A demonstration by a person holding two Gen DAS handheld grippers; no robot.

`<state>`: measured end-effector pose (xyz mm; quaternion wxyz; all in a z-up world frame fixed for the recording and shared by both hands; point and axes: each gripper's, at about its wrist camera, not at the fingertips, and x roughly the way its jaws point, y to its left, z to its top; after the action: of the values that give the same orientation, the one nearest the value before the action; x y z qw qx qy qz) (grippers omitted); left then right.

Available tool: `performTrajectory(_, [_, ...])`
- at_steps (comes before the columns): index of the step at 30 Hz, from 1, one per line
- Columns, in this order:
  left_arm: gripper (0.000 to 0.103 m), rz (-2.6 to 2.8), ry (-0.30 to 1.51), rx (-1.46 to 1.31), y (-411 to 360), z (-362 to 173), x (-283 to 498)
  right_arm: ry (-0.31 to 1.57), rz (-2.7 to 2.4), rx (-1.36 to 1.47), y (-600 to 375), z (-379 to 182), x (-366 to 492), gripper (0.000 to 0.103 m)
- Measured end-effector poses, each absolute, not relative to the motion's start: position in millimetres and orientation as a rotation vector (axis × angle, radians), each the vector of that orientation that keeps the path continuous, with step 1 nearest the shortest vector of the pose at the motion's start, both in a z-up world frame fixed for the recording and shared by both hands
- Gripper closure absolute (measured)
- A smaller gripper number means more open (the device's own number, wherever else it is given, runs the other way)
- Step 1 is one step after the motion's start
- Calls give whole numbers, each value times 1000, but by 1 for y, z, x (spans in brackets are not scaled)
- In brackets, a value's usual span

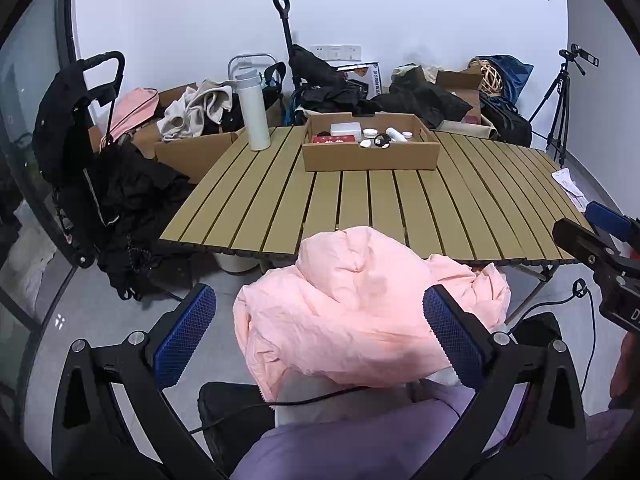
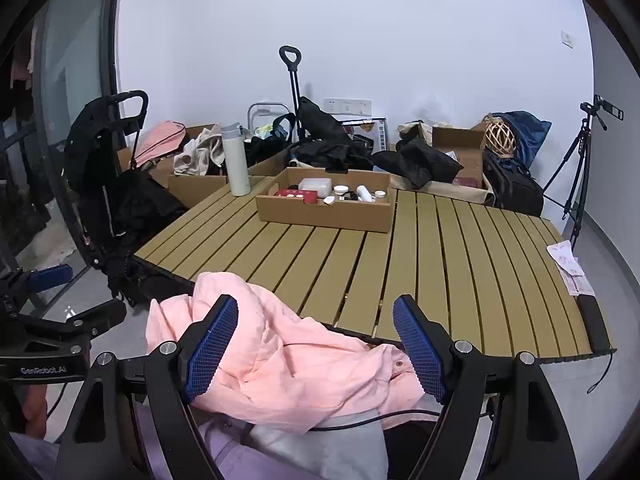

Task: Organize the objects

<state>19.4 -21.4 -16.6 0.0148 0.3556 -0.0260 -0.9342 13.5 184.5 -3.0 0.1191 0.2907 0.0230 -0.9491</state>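
Note:
A crumpled pink garment [image 1: 352,308] lies bunched at the near edge of the slatted table [image 1: 400,208], partly off the edge over a lap. It also shows in the right wrist view [image 2: 280,360]. My left gripper [image 1: 320,336] is open, its blue pads on either side of the garment, and grips nothing. My right gripper [image 2: 316,348] is open above the garment's right part. A shallow cardboard tray [image 1: 368,156] with small white and red items stands at the table's far side, also in the right wrist view [image 2: 324,212]. A white bottle [image 1: 254,112] stands at the far left.
Behind the table are cardboard boxes with clothes [image 1: 196,112], black bags [image 1: 420,100], a folded cart [image 1: 80,152] on the left and a tripod [image 1: 560,112] on the right. Papers [image 2: 568,268] lie on the table's right edge. A cable [image 2: 380,416] crosses the lap.

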Motion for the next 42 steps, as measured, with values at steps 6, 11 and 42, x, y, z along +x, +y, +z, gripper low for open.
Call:
performTrajectory(6, [0, -2907, -64, 1101, -25, -16, 20, 70, -2757, 869, 183, -6, 11, 20])
performTrajectory(11, [0, -2907, -62, 1100, -26, -16, 19, 70, -2755, 872, 183, -7, 10, 20])
performTrajectory(42, [0, -2903, -50, 1090, -32, -15, 20, 38, -2776, 868, 185, -5, 10, 20])
